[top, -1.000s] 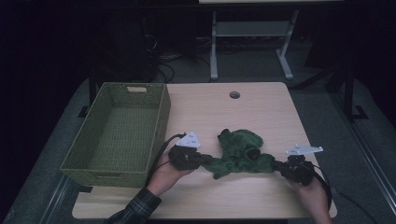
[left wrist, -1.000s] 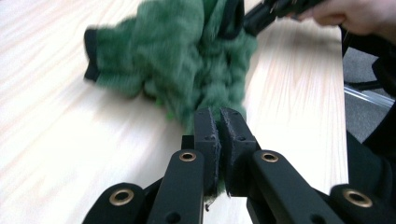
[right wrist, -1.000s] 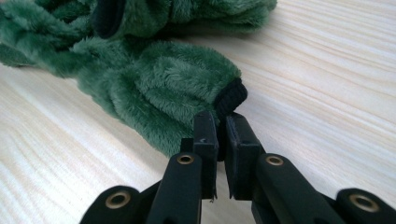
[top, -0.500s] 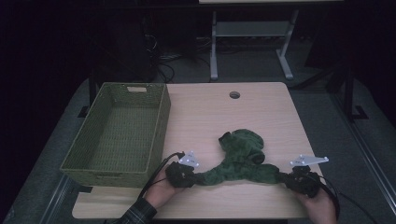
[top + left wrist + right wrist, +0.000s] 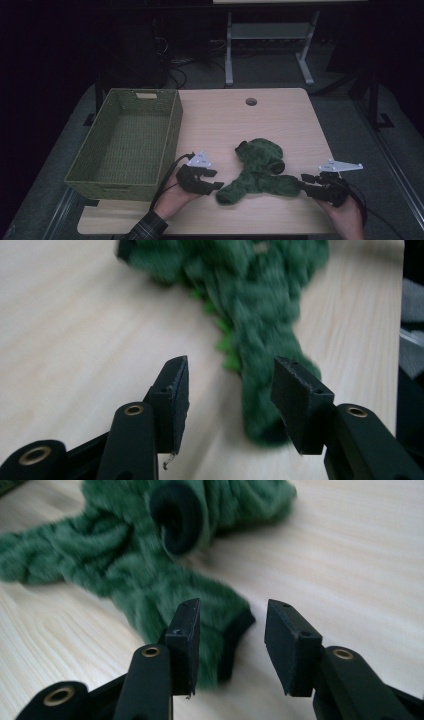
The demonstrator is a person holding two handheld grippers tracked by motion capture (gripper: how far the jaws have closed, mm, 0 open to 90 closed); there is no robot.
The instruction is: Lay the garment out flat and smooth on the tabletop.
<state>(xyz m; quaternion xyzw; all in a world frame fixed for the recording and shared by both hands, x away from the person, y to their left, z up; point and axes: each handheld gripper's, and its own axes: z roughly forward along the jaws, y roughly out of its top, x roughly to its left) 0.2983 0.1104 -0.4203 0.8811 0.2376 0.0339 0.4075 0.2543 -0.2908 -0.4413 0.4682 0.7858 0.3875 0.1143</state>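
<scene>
Writing: none readable on the garment, basket or grippers.
Garment: dark green fuzzy knitted garment (image 5: 260,172) lies flat on the light wooden table (image 5: 280,120), near the table's front edge, two sleeves spread to left and right of its bunched body.
Left gripper (image 5: 216,179): black two-jaw tool with a grey three-cornered plate on top, held in the left hand (image 5: 172,197) just left of the garment's left sleeve end, lying level and pointing at it.
Left jaws: have just been opening; they stand apart, the sleeve cuff (image 5: 265,425) just ahead of them, pads pressing on nothing.
Right gripper (image 5: 306,184): same build, held in the right hand (image 5: 345,215) just right of the garment's right sleeve end, level, pointing left.
Right jaws: have just been opening; parted, the dark-edged cuff (image 5: 235,630) just ahead of the left jaw, not clamped.
Basket: olive-green woven rectangular basket (image 5: 125,145) with a cut-out handle, well left of the garment.
Texture: the garment's knit is nubbly and thick; the table has pale wood grain with a round cable hole (image 5: 251,101) beyond the garment.
</scene>
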